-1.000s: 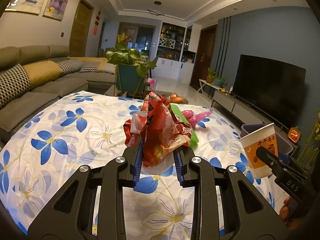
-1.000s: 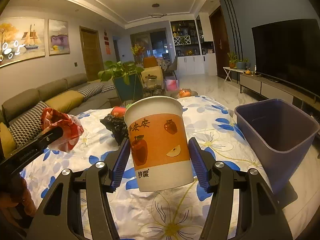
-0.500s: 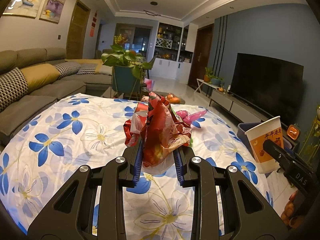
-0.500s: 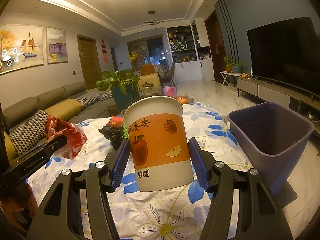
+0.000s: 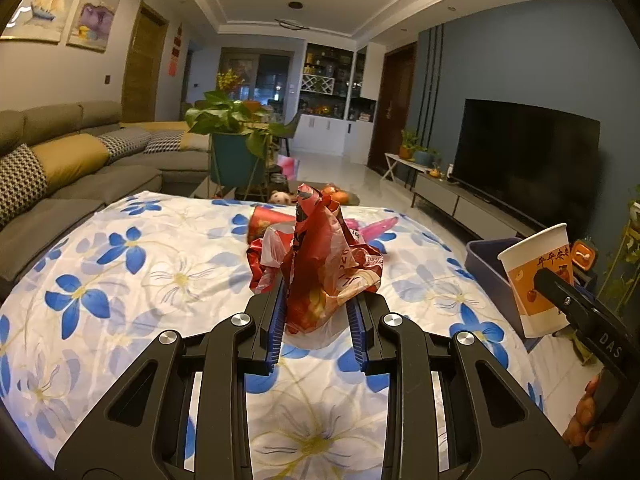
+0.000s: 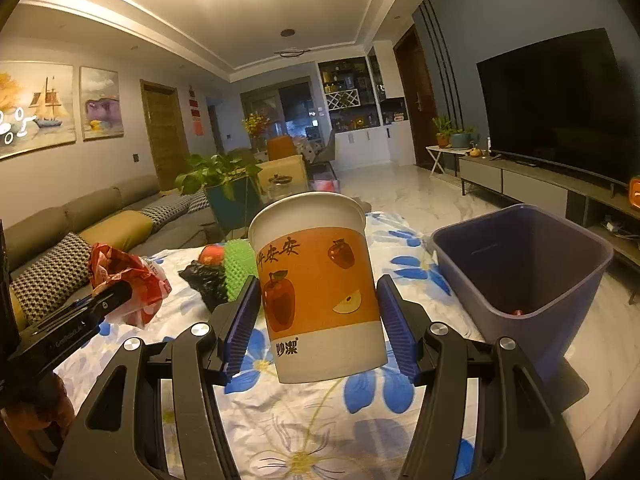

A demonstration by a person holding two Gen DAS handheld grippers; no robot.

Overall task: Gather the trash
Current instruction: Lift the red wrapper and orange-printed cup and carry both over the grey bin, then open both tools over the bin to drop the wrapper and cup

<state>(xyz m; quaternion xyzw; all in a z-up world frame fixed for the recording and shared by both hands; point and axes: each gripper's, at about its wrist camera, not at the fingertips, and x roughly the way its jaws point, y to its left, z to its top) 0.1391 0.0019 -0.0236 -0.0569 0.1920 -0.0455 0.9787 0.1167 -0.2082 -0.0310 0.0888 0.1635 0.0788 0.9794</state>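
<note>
My left gripper point(image 5: 316, 320) is shut on a crumpled red plastic wrapper point(image 5: 324, 264) and holds it above the flowered tablecloth point(image 5: 120, 280). The wrapper also shows in the right wrist view point(image 6: 128, 280). My right gripper point(image 6: 316, 320) is shut on an upright paper cup point(image 6: 316, 284) with an orange apple band, held above the table's right part. The cup also shows in the left wrist view point(image 5: 536, 276). A purple bin point(image 6: 520, 264) stands to the right of the table, a small red item in its bottom.
More trash lies on the table: a pink wrapper point(image 5: 372, 228), a red cup on its side point(image 5: 264, 224), a black crumpled bag point(image 6: 204, 280), a green spiky thing point(image 6: 238, 264). A sofa point(image 5: 60, 184) is left, a TV point(image 5: 524, 160) right, a potted plant point(image 5: 232, 144) behind.
Both grippers have risen and tilted up a little with their loads. The bin shows larger and closer in the right wrist view.
</note>
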